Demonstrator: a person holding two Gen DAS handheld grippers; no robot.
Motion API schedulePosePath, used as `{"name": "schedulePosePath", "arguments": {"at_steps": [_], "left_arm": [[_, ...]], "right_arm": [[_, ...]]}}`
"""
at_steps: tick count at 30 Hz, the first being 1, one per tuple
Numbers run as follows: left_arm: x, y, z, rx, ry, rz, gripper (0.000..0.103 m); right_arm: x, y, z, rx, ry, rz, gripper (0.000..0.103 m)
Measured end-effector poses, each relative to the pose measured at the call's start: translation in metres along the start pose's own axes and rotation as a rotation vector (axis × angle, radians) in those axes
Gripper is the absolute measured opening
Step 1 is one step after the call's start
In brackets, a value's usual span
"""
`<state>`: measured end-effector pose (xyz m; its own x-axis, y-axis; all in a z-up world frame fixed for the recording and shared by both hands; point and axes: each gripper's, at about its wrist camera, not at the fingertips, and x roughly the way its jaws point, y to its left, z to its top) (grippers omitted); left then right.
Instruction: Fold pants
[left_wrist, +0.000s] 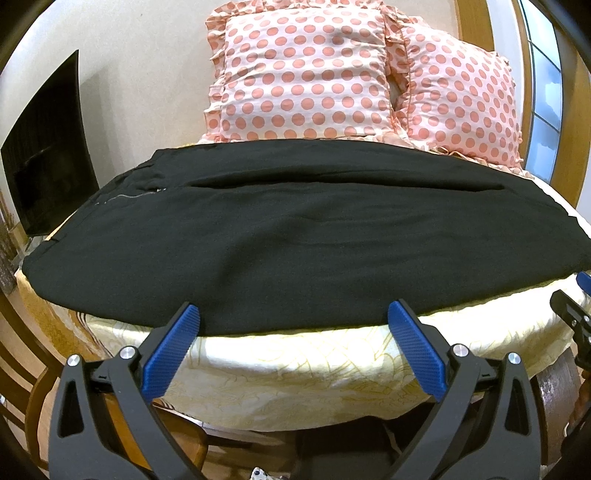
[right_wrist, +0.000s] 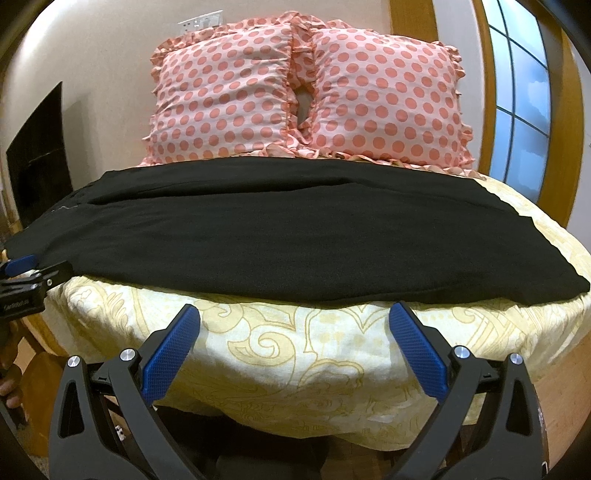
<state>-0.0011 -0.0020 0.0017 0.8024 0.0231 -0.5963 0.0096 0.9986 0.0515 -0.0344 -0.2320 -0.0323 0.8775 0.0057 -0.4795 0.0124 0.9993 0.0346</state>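
Black pants (left_wrist: 280, 236) (right_wrist: 280, 236) lie flat and sideways across the bed, waist with a zipper (left_wrist: 125, 195) at the left, leg ends at the right. My left gripper (left_wrist: 293, 314) is open, its blue fingertips just at the near edge of the fabric, nothing between them. In the right wrist view my right gripper (right_wrist: 294, 315) is also open, just short of the pants' near edge, over the bedspread. The left gripper (right_wrist: 27, 271) shows at that view's left edge; the right gripper (left_wrist: 572, 306) shows at the left wrist view's right edge.
A cream bedspread with yellow pattern (right_wrist: 295, 354) covers the bed. Two pink polka-dot pillows (left_wrist: 306, 70) (right_wrist: 384, 99) stand at the far side against the wall. A dark screen (left_wrist: 48, 147) stands at the left, a window (right_wrist: 521, 96) at the right. Wooden furniture (left_wrist: 22, 354) sits low left.
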Motion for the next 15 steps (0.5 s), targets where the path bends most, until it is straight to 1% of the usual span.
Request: {"name": "schedulePosePath", "arguments": {"at_steps": [1,3,4,6,7,8,10,11,13,15], "left_arm": [[-0.001,-0.001,0.001,0.022,0.001,0.005,0.101],[-0.003,0.0,0.005,0.055,0.007,0.002,0.101],[-0.005,0.001,0.008,0.056,0.011,-0.01,0.101],[-0.011,0.007,0.017,0.039,0.001,-0.061,0.101],[-0.015,0.011,0.026,0.024,-0.015,-0.085,0.101],[-0.017,0.014,0.033,0.013,-0.029,-0.09,0.101],[-0.017,0.019,0.053,-0.009,-0.063,-0.091,0.101],[-0.015,0.021,0.063,-0.014,-0.081,-0.091,0.101],[-0.007,0.019,0.08,-0.009,-0.099,-0.065,0.101],[0.003,0.016,0.094,-0.003,-0.104,-0.036,0.101]], "right_arm": [[0.0,-0.002,0.0,-0.001,0.002,0.015,0.102],[-0.007,-0.012,0.006,0.016,0.002,0.09,0.102],[-0.014,-0.019,0.011,0.031,-0.018,0.117,0.102],[-0.03,-0.035,0.027,0.057,-0.077,0.13,0.102],[-0.034,-0.04,0.034,0.064,-0.096,0.122,0.102],[-0.04,-0.051,0.048,0.073,-0.123,0.094,0.102],[-0.04,-0.071,0.074,0.097,-0.136,0.034,0.102],[-0.033,-0.087,0.093,0.134,-0.125,-0.006,0.102],[-0.016,-0.112,0.116,0.209,-0.096,-0.033,0.102],[0.013,-0.141,0.14,0.306,-0.038,-0.082,0.102]]}}
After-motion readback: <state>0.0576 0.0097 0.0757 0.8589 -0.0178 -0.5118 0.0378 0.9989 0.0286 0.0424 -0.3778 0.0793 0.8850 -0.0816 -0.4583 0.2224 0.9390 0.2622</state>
